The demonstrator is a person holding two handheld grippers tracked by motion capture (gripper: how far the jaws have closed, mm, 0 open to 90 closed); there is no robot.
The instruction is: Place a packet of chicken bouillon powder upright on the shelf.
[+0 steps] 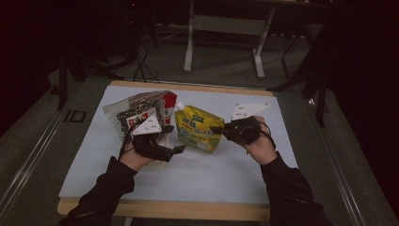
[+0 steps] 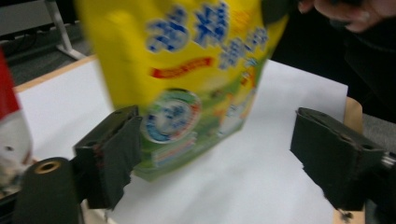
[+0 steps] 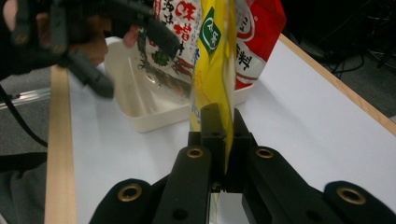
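Observation:
A yellow spouted pouch (image 1: pixel 198 128) with blue print stands upright above the white table. My right gripper (image 1: pixel 217 129) is shut on its right edge; in the right gripper view the thin pouch edge (image 3: pixel 217 70) runs up between the closed jaws (image 3: pixel 223 140). My left gripper (image 1: pixel 180 149) is open just left of the pouch's lower corner. In the left gripper view the pouch (image 2: pixel 187 79) hangs close ahead of the spread jaws, near the left one. A cream tray (image 3: pixel 140 100) holds a seaweed snack bag (image 1: pixel 136 112) and a red and white bag (image 1: pixel 168 104).
The white board (image 1: pixel 211 174) lies on a wooden table with its front edge (image 1: pixel 164 209) near the person. White table legs (image 1: pixel 189 47) and cables lie on the floor beyond. Bare board spreads in front of and to the right of the pouch.

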